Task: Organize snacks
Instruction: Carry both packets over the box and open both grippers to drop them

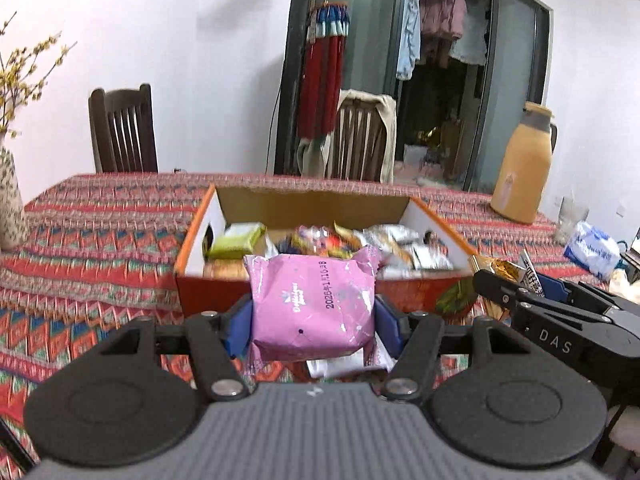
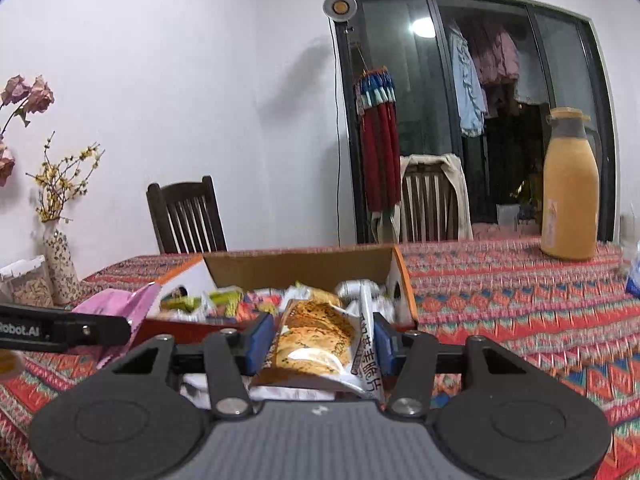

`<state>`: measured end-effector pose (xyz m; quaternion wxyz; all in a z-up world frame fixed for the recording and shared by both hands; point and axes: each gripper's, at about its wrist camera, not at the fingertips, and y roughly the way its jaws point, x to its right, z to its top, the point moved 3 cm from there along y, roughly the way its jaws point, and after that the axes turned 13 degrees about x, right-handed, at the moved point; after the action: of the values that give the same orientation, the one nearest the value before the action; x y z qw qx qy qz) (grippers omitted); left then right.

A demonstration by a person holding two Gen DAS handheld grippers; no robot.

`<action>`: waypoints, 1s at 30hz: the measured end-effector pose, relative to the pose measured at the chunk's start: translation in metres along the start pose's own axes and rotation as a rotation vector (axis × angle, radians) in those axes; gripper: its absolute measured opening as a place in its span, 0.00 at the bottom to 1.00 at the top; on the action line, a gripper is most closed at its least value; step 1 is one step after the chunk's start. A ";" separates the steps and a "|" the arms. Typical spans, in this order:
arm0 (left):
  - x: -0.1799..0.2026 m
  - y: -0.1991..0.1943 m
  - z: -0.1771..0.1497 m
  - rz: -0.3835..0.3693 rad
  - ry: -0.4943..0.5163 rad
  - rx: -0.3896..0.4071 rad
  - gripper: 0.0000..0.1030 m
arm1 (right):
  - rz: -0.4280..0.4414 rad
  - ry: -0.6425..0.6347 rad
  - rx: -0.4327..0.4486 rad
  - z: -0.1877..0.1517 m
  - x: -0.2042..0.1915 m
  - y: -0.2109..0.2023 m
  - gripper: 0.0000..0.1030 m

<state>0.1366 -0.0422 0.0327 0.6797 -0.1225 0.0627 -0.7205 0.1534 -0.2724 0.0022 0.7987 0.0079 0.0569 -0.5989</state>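
My left gripper is shut on a pink snack packet and holds it just in front of the near wall of an open orange cardboard box. The box holds several snack packets. My right gripper is shut on a cracker packet with a golden-brown picture, in front of the box. The right gripper also shows in the left wrist view at the right, with the packet's gold end. The pink packet shows at the left of the right wrist view.
The table has a red patterned cloth. A tan flask stands at the back right, a blue-white bag by it. A vase with yellow flowers and a clear jar stand at the left. Two chairs are behind.
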 end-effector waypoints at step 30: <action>-0.041 0.139 0.043 0.158 -0.018 0.100 0.62 | -0.034 -0.012 0.016 0.025 0.003 0.149 0.50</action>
<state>0.2841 -0.0080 0.0346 0.7401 -0.0895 0.0297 -0.6659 0.2987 -0.2354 0.0185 0.7886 0.0099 0.0475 -0.6129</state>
